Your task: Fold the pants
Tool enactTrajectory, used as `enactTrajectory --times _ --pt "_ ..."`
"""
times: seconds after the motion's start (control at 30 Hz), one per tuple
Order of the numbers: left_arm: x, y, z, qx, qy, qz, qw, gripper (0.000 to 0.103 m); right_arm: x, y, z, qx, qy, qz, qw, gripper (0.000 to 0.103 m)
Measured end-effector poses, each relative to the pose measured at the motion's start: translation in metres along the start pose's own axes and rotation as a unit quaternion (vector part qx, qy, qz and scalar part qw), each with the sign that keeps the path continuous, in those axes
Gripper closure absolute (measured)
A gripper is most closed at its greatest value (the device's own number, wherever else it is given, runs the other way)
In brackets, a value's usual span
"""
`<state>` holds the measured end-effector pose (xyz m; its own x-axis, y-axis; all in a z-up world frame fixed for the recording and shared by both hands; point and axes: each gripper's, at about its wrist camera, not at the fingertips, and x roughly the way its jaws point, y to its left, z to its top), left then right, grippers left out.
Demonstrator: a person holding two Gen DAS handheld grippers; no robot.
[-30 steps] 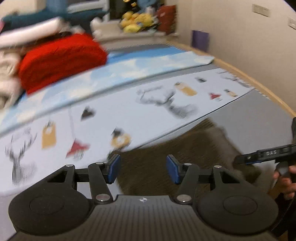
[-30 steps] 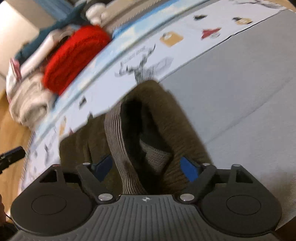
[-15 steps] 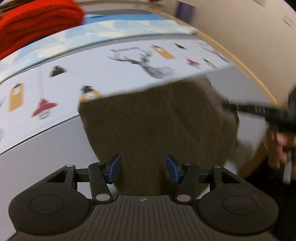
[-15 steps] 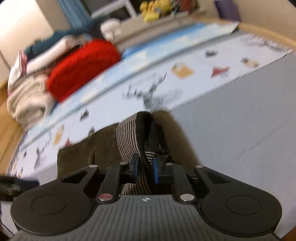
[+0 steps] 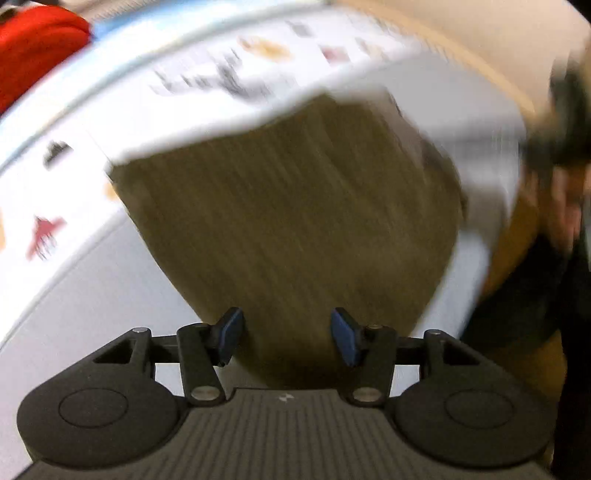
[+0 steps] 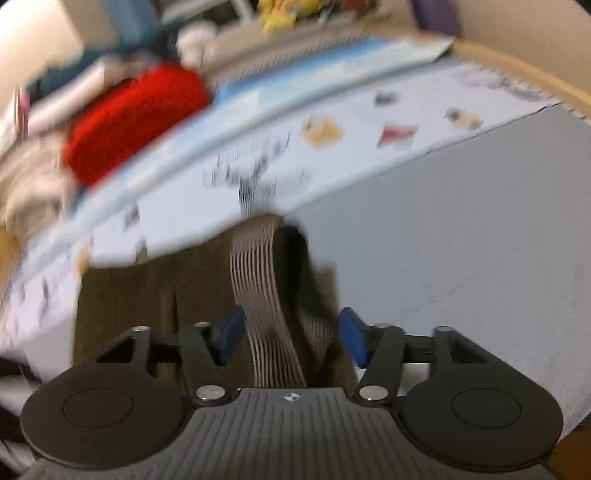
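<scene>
pants (image 5: 295,229) lie folded on the grey sheet (image 6: 461,240), near edge. right gripper (image 6: 291,336) opening, striped waistband (image 6: 258,288) between the pads, not pinched. left gripper (image 5: 286,334) released, spread above the brown cloth. risk: waistband loop springs up as the jaws part, or snags on a pad, undoing the fold. both views motion-blurred; near hem hidden under gripper bodies.

**A lived-in room at home**

A printed sheet (image 6: 369,122) with reindeer and small pictures covers a wide surface. Folded clothes, a red knit (image 6: 136,118) among them, are piled far left; yellow soft toys (image 6: 288,11) sit beyond by a plain wall.
</scene>
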<state>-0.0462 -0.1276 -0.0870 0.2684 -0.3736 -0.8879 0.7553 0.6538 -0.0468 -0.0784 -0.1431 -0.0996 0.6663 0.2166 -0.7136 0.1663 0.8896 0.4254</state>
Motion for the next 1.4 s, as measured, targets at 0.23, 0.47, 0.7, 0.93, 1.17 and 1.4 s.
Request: enactTrajectory --times 0.23,0.47,0.7,0.93,1.17,1.4 --pt "-0.018 0.047 0.03 -0.133 -0.125 0.071 0.9807 0.043 0.024 -0.013 -0.01 0.021 0.06 -0.017 0.998 0.026" --pt "0.026 0.103 0.033 -0.331 -0.052 0.046 0.9411 0.025 0.031 -0.016 -0.015 0.046 0.065 -0.022 0.997 0.008" --pt "0.073 0.143 0.013 -0.446 -0.006 -0.061 0.8927 0.011 0.044 -0.029 -0.014 0.107 0.084 0.01 0.991 0.005" --pt "0.086 0.148 0.028 -0.403 -0.023 -0.091 0.9105 0.044 0.052 -0.005 -0.013 0.083 0.08 0.02 0.993 0.017" --pt "0.013 0.157 0.052 -0.312 -0.125 0.003 0.9418 0.051 0.045 0.041 0.001 0.087 0.007 0.057 0.995 0.053" --pt "-0.031 0.229 0.034 -0.357 -0.174 0.109 0.9114 0.044 0.078 0.118 0.031 0.016 -0.013 0.119 0.993 0.048"
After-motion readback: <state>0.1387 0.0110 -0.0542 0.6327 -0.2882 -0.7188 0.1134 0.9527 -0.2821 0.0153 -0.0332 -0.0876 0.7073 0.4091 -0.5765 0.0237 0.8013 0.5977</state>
